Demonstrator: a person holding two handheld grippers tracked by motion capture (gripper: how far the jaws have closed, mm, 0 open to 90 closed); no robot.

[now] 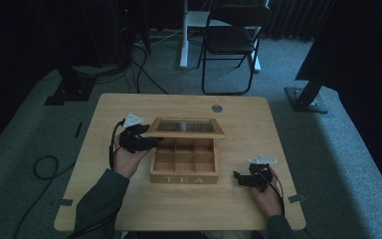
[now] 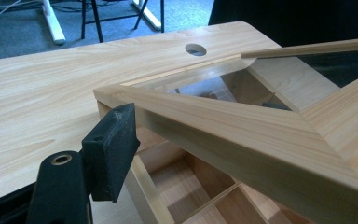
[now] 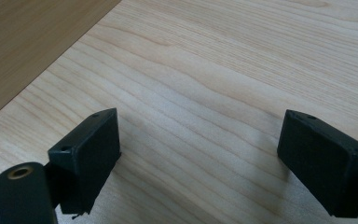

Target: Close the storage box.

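Note:
A wooden tea box [image 1: 184,178] with several bare compartments [image 2: 177,182] stands mid-table. Its glass-paned lid [image 1: 184,134] is tilted up at the front. My left gripper [image 1: 146,141] reaches in at the lid's front left corner with its jaws wide apart. In the left gripper view one black pad [image 2: 112,144] sits just under and against the lid's rail [image 2: 242,135]; the rail hides the other jaw. My right gripper [image 1: 238,178] rests on the table to the right of the box. It is open [image 3: 200,154] over bare wood, with nothing between its pads.
A round cable hole [image 1: 217,108] sits near the table's [image 1: 129,209] far edge. A folding chair [image 1: 231,40] and stand legs are on the floor beyond. Cables trail off the left side of the table.

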